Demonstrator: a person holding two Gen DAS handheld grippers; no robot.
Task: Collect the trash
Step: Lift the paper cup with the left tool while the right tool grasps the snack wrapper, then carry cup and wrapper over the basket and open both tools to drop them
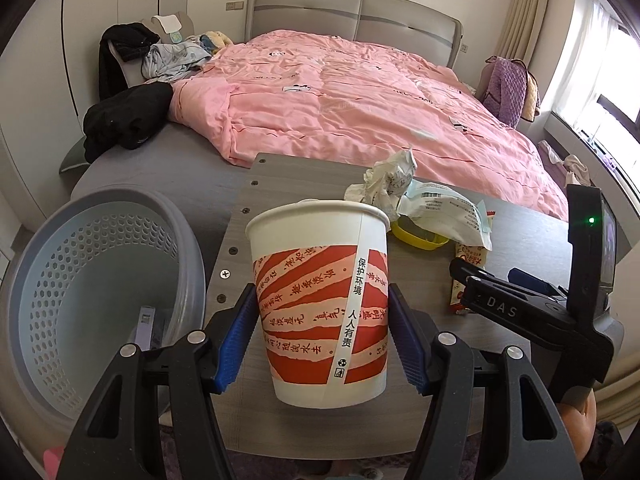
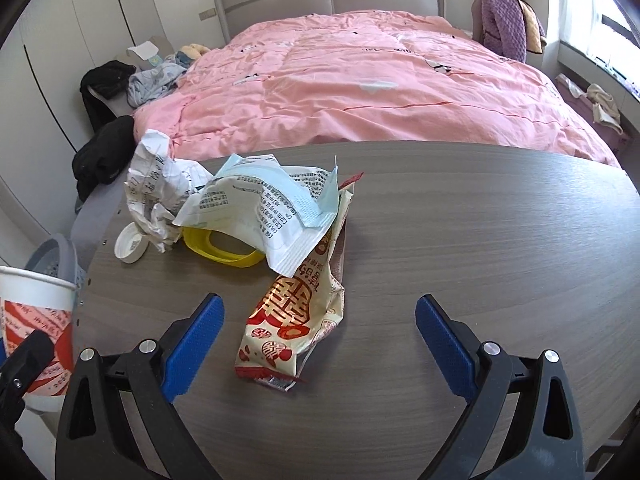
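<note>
The paper cup is clamped between the blue pads of the left gripper and is carried clear of the table, beside the perforated grey basket, evidently so that it can be dropped there. Inside the basket only one small pale item is seen; the cup's interior cannot be seen. The right gripper is held with jaws spread and nothing between the pads, poised over the red-and-cream snack wrapper, judged the next pick. Remaining trash lies clustered on the table: crumpled paper, a printed packet, a yellow ring, a white cap.
</note>
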